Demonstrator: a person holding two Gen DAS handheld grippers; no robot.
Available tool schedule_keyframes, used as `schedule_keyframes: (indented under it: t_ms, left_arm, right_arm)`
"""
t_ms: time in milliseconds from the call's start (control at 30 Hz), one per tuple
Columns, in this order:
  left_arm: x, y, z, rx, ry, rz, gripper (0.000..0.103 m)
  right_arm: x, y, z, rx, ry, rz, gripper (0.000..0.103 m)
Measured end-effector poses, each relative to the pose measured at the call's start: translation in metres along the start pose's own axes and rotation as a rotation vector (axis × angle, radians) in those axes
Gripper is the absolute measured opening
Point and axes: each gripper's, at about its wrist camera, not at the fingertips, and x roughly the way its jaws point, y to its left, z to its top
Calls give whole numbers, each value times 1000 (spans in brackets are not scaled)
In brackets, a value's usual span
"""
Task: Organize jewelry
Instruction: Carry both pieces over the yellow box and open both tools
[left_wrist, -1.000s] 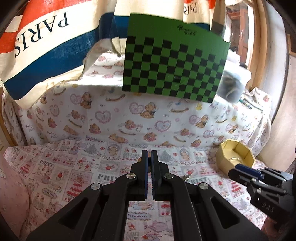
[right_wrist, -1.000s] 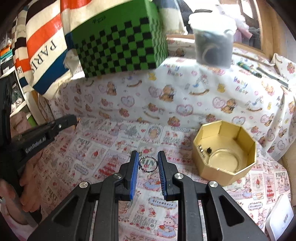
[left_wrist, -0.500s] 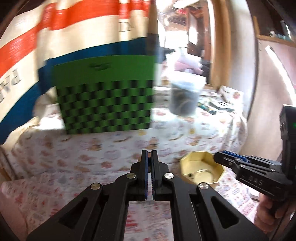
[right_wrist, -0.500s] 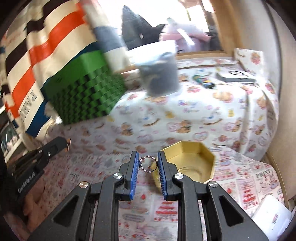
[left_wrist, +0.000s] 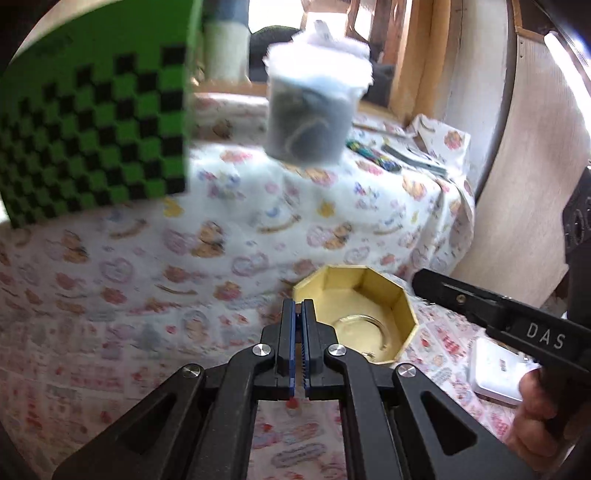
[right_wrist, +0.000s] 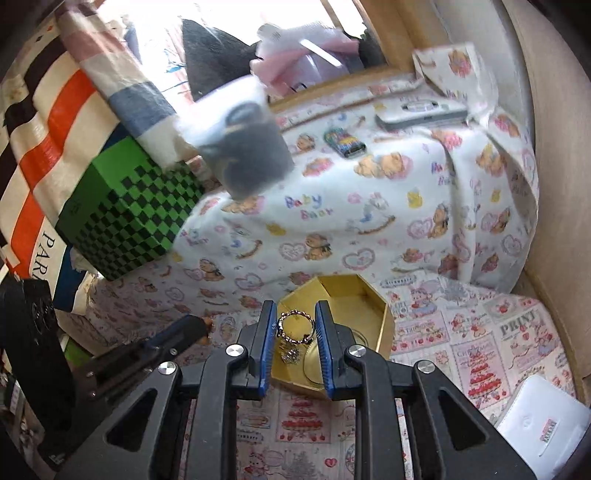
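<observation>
Two tongs at work: the right tongs (right_wrist: 295, 326) pinch a ring (right_wrist: 295, 328) above the gold box (right_wrist: 373, 314), seemingly poised to drop it in, while the left tongs (left_wrist: 298, 314) sit fully closed, empty.

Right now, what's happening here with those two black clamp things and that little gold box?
A person is tidying jewelry with a handheld tool in each hand. The right tool is clamped on a small beaded ring, held in front of the open gold octagonal box on the patterned cloth. A few small pieces already lie inside the box. The left tool is shut; nothing shows between its tips in its own view. The ring has not been dropped in yet.
</observation>
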Motion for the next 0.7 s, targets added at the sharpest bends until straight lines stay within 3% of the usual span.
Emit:
schedule_keyframes:
  t_ms: [100, 200, 400, 700]
  left_arm:
    - [9, -8, -1, 1, 59, -28, 2]
    - [11, -22, -4, 36, 70, -44, 2]
    - [27, -22, -6, 5, 112, -38, 2]
    - [45, -20, -15, -12, 131, -128, 2]
  right_arm:
    - [5, -3, 0, 6, 16, -17, 23]
    - [11, -6, -1, 9, 43, -40, 23]
    - [20, -17, -4, 38, 60, -144, 23]
    - [31, -26, -3, 65, 98, -155, 23]
